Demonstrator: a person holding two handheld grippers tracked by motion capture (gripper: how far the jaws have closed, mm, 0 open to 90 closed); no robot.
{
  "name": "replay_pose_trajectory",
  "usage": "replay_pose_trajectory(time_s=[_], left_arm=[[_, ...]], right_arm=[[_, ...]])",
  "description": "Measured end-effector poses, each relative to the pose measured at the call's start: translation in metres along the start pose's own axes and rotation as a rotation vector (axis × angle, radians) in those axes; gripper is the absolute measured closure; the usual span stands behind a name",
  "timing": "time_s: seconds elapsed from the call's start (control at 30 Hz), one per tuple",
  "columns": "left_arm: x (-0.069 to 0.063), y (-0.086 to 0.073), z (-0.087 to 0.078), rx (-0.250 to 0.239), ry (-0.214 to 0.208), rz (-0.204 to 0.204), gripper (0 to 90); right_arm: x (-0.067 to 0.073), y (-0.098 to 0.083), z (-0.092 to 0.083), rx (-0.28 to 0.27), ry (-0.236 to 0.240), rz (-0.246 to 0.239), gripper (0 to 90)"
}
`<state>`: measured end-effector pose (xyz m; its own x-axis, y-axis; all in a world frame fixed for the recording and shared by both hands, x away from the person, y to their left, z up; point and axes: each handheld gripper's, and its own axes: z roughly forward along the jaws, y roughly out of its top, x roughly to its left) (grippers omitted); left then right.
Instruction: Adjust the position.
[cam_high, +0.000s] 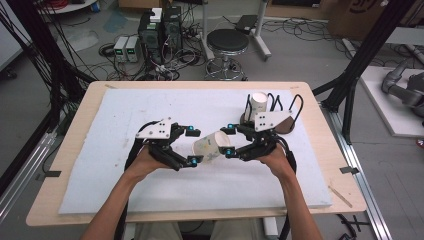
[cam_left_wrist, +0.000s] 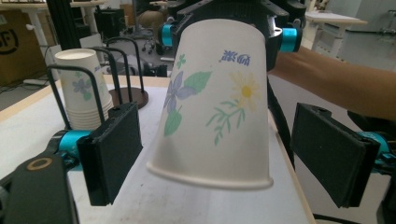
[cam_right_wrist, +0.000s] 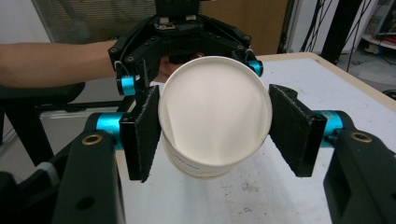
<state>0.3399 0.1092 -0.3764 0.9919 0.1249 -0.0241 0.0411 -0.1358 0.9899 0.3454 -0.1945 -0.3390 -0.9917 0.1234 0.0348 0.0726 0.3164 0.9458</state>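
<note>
Cup (cam_high: 211, 146) hangs level, its base clamped in the right tool (cam_high: 229, 140), rim offered inside the open left tool (cam_high: 192, 146), apparently for a handover.

Table: we see a wooden table (cam_high: 320, 165).
On it: a white foam mat (cam_high: 150, 107).
On the mat: a wire cup rack (cam_high: 287, 117).

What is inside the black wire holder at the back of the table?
A stack of upturned white flowered paper cups, on its round brown base. Their insides are hidden.
</note>
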Motion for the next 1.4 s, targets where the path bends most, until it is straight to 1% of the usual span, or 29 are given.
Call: replay_pose_trajectory(time_s=[0.07, 0.17, 0.3, 0.47, 0.6, 0.77, 0.97, 1.1, 1.3, 1.33, 1.37, 1.4], left_arm=[[0.001, 0.000, 0.005, -0.007, -0.012, -0.003, 16.4], [0.001, 0.000, 0.013, -0.004, -0.034, -0.007, 16.4], [0.004, -0.002, 0.021, -0.007, -0.049, -0.011, 16.4], [0.005, -0.005, 0.027, 0.016, -0.058, -0.023, 16.4], [0.006, -0.007, 0.029, 0.029, -0.059, -0.035, 16.6], [0.006, -0.010, 0.028, 0.043, -0.062, -0.039, 17.2], [0.006, -0.010, 0.027, 0.039, -0.076, -0.031, 22.9], [0.006, -0.010, 0.026, 0.046, -0.080, -0.034, 25.2], [0.005, -0.009, 0.026, 0.051, -0.079, -0.011, 28.6], [0.004, -0.009, 0.026, 0.059, -0.079, -0.003, 28.6], [0.004, -0.009, 0.027, 0.065, -0.083, -0.005, 28.6], [0.003, -0.009, 0.027, 0.066, -0.077, -0.011, 28.6]], right_arm=[[0.000, 0.000, 0.001, 0.001, 0.005, 0.000, 38.3], [0.000, 0.000, 0.001, 0.000, 0.010, 0.005, 38.4], [0.000, 0.000, 0.002, -0.012, 0.020, 0.000, 38.4], [0.000, 0.000, 0.002, -0.017, 0.026, 0.005, 38.4], [0.001, 0.000, 0.002, -0.016, 0.027, 0.003, 38.4], [0.001, 0.000, 0.001, -0.025, 0.030, 0.001, 38.4], [0.001, 0.000, 0.001, -0.024, 0.036, 0.003, 38.4], [0.001, 0.000, 0.002, -0.019, 0.039, 0.005, 38.4], [0.000, -0.001, 0.002, -0.021, 0.041, 0.003, 38.3], [0.001, -0.001, 0.002, -0.021, 0.042, -0.002, 38.0], [0.001, -0.002, 0.001, -0.013, 0.043, -0.014, 37.3], [0.002, -0.002, 0.002, -0.008, 0.042, -0.021, 31.6]])
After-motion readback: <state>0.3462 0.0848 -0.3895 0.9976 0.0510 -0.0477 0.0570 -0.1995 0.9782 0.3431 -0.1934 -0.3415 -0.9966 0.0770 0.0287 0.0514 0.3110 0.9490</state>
